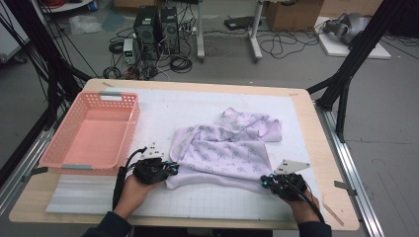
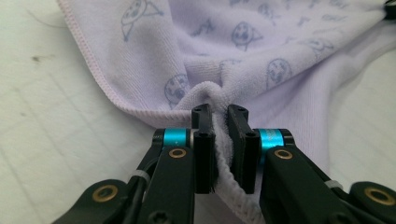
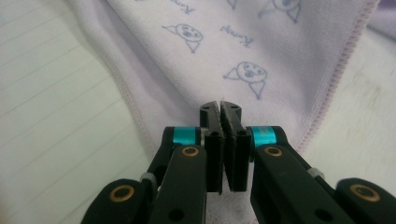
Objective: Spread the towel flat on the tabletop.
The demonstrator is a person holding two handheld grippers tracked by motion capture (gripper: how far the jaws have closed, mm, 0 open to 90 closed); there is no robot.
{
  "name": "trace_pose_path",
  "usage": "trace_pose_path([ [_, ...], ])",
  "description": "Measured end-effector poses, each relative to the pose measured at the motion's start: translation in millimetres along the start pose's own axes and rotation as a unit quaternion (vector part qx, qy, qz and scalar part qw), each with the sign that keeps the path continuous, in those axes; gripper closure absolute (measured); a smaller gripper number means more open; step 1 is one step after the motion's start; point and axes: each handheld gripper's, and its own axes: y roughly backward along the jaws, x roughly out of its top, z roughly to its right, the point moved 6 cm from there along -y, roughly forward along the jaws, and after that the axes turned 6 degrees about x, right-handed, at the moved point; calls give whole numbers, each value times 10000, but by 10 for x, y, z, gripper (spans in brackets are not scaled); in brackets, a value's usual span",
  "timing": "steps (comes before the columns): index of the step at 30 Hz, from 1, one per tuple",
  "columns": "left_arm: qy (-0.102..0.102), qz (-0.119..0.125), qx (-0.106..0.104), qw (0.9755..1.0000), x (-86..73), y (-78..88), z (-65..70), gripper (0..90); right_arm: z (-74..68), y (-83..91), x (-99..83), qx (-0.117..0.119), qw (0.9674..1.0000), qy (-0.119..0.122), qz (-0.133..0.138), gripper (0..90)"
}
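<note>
A pale lilac cloth [image 1: 222, 148] printed with small cartoon faces lies crumpled on the white gridded mat [image 1: 197, 203]. My left gripper [image 1: 170, 170] is at the cloth's near left corner. In the left gripper view its jaws are shut on a bunched fold of the cloth [image 2: 243, 46], and the hem hangs down between them at the left gripper [image 2: 220, 112]. My right gripper [image 1: 264, 181] is at the near right corner. The right gripper [image 3: 220, 108] has its jaws pressed together on the stitched corner of the cloth [image 3: 233, 46].
A pink plastic basket [image 1: 106, 94] stands at the left of the table, just beyond my left hand. The wooden table edge [image 1: 326, 163] runs close to the right of my right hand. Computers and cables sit on the floor beyond the table.
</note>
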Motion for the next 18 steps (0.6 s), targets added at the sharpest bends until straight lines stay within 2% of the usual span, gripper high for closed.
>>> trace_pose_path([
  [2,59,35,-74,9999,-16,40,52,811,-66,67,-60,60,10000,1,14,878],
  [4,34,59,52,10000,-49,51,87,776,-119,106,-100,175,9998,6,-17,851],
  [6,161,76,172,9997,-82,55,89,588,-128,142,-97,93,9999,-54,102,690],
  [7,253,75,269,9993,-98,60,76,503,-117,166,-85,29,9997,-142,211,645],
  [9,345,114,398,9985,-125,72,36,444,-69,207,-48,-185,9984,-285,460,560],
  [11,424,70,475,9979,-158,59,1,432,17,221,-21,-533,9960,-391,607,466],
  [13,433,-52,538,9976,-194,10,-9,429,134,193,-17,-928,9923,-538,612,461],
  [15,328,-5,654,9973,-185,-12,10,448,217,113,-14,-1043,9911,-624,536,477],
  [16,193,-37,705,9973,-182,-16,10,477,242,56,-12,-1034,9914,-656,451,494],
  [17,87,-34,809,9967,-180,-22,9,560,263,-3,-9,-996,9924,-660,307,521],
  [18,-18,-36,828,9966,-179,-28,-3,674,279,-62,-1,-934,9932,-665,207,571],
])
